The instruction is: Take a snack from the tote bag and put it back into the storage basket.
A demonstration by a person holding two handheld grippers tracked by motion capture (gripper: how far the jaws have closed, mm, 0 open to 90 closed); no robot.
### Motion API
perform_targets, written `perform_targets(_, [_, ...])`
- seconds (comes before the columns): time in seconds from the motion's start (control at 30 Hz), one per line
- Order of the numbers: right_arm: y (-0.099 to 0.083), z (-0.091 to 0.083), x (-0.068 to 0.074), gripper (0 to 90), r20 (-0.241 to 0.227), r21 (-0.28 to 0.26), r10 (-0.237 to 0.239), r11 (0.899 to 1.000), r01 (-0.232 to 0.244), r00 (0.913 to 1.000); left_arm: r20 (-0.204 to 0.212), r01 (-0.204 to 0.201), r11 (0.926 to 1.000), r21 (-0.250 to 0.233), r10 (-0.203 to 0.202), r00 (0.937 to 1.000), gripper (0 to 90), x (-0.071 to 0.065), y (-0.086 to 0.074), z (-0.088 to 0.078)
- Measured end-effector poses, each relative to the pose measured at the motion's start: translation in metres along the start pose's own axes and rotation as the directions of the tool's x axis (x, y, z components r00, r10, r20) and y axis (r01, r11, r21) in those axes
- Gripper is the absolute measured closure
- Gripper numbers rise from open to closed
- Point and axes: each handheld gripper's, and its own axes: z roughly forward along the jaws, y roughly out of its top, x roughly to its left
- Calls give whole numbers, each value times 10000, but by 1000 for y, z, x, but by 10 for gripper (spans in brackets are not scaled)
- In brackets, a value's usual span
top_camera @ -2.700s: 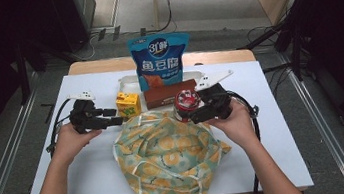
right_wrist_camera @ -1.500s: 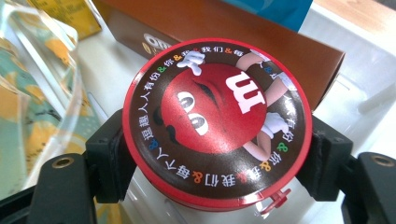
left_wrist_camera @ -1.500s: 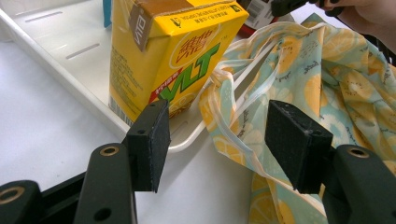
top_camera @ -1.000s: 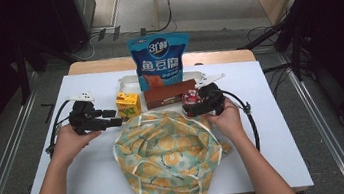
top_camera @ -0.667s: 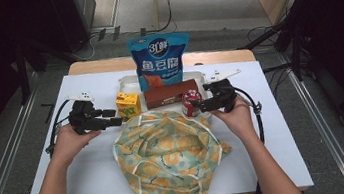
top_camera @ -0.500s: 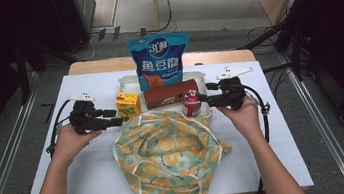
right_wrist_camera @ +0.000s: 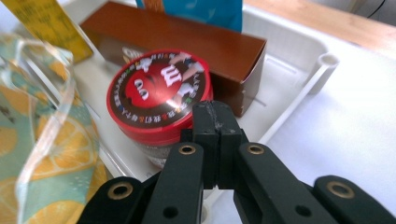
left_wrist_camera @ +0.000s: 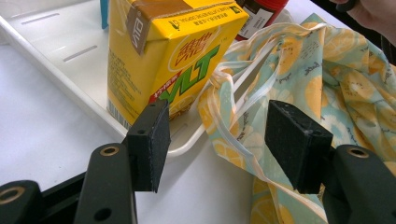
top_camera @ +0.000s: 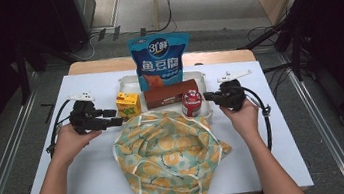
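Candy jar [right_wrist_camera: 159, 100] with its red lid stands at the near edge of the white tray [right_wrist_camera: 299, 60], centre-left in the right gripper view, just in front of the brown box [right_wrist_camera: 196, 51]. Right tool [right_wrist_camera: 216, 122] has just closed its jaws, pads pressed together with nothing between them, beside the jar. Left tool [left_wrist_camera: 224, 140] stands wide, framing the bag's rim [left_wrist_camera: 243, 140] near the yellow carton [left_wrist_camera: 163, 51]. Fruit-print bag [top_camera: 167, 153] lies open on the worktop [top_camera: 95, 177].
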Motion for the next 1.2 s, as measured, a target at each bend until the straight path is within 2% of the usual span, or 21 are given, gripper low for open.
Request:
perform_targets(0.4, [-4,8,10,900,-277,480,-245,9985,258,9993,-13,-21,10000,-38,21,10000,410,1,0,-1])
perform_targets(0.7, [-7,7,21,900,-487,580,-315,9977,343,9983,-26,1,10000,-61,-1,10000,409,2,1,-1])
perform_targets(1.2, [-6,13,46,900,-1052,713,-886,9928,964,9905,28,15,10000,-81,-15,10000,410,2,2,-1])
